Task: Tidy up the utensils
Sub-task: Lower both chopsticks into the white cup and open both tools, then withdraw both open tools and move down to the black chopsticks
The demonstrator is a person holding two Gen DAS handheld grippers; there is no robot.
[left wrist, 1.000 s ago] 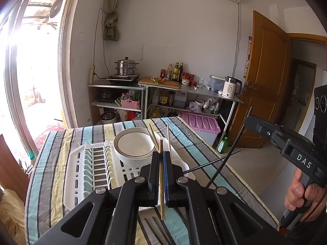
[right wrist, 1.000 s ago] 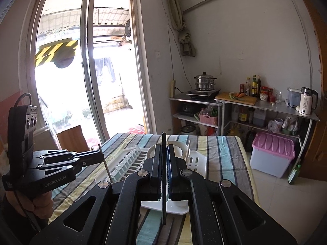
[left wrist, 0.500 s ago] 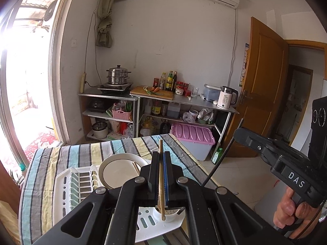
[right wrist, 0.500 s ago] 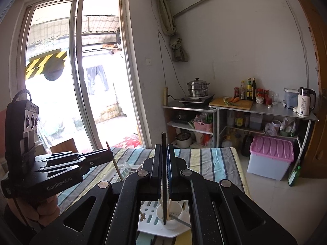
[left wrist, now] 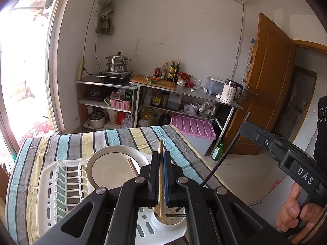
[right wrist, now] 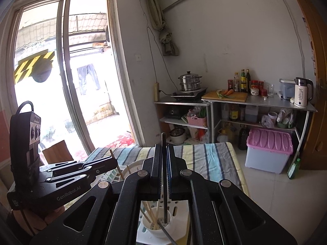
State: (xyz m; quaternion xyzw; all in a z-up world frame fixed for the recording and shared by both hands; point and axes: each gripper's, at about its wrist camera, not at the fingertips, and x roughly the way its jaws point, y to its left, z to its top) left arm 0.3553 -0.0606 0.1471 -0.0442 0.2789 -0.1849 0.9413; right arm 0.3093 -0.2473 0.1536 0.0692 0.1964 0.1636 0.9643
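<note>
My left gripper (left wrist: 161, 175) is shut on a wooden chopstick (left wrist: 160, 183), held upright with its lower end inside the white utensil cup (left wrist: 169, 223) of the dish rack (left wrist: 49, 187). My right gripper (right wrist: 164, 169) is shut on a black chopstick (right wrist: 164, 175), also upright, with its tip down in the same cup (right wrist: 156, 227). Other wooden chopsticks (right wrist: 150, 214) stand in the cup. Each gripper shows in the other's view: the right one (left wrist: 245, 126) and the left one (right wrist: 114, 162).
A white bowl (left wrist: 114, 169) stands in the rack beside the cup. The rack sits on a table with a striped cloth (left wrist: 114, 140). Metal shelves (left wrist: 155, 94) with a steamer, bottles and a kettle stand at the wall, with a purple-lidded bin (left wrist: 194, 130) below.
Both grippers have moved forward and down over the utensil cup. The chopstick tips, earlier above the rack, now reach into the cup.
</note>
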